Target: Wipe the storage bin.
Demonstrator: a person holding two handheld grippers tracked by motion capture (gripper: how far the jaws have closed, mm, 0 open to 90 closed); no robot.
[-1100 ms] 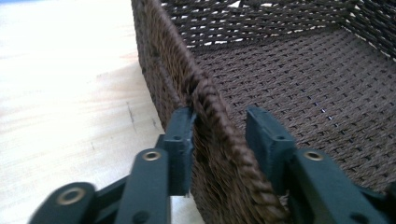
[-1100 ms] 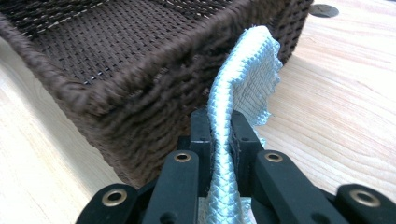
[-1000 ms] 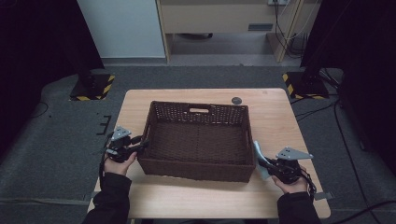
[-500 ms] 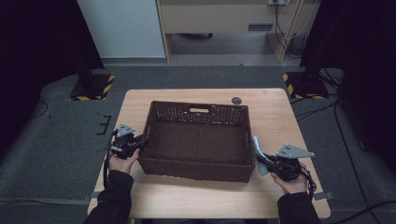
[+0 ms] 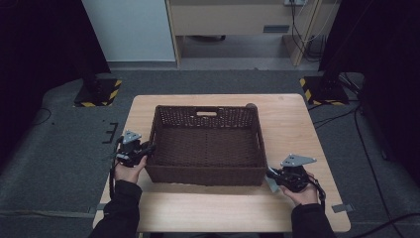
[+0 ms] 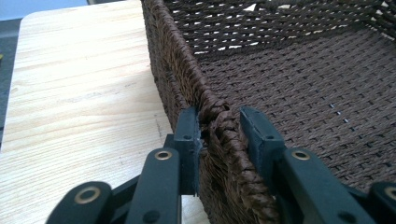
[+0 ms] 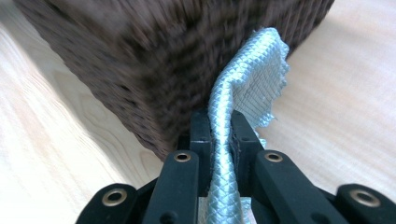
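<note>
Left: left tongs [image 5: 143,150] at the basket's [image 5: 207,144] left wall, near its front corner, held by the left hand [image 5: 130,171] resting on the counter [image 5: 292,124]. In the left gripper view, left tongs [image 6: 219,128] astride the woven rim: one jaw against the outer face of the wall, the other on the inner side with a narrow gap to the braid; not fully clamped, rim between the jaws. Basket [image 6: 289,79] dark brown, wicker-like weave, floor bare where visible.

Centre: basket seated on the pale wooden counter, long side facing the person, a slot handle in the far wall. Small dark round object [image 5: 251,105] on the counter just behind the basket's far right corner, too small to identify.

Right: right tongs [image 5: 271,176] just off the basket's front right corner, held by the right hand [image 5: 302,191], grey three-cornered plate on top. In the right gripper view, right tongs [image 7: 219,133] clenched on a pale blue-green cloth [image 7: 247,88] with a diamond-pattern weave; cloth pinched as a folded ridge between the jaws, its free end rising and fanning out beside the basket's [image 7: 154,60] corner wall, which appears blurred. Cloth [image 5: 272,185] seen from above as a light strip below the basket's corner.
</note>
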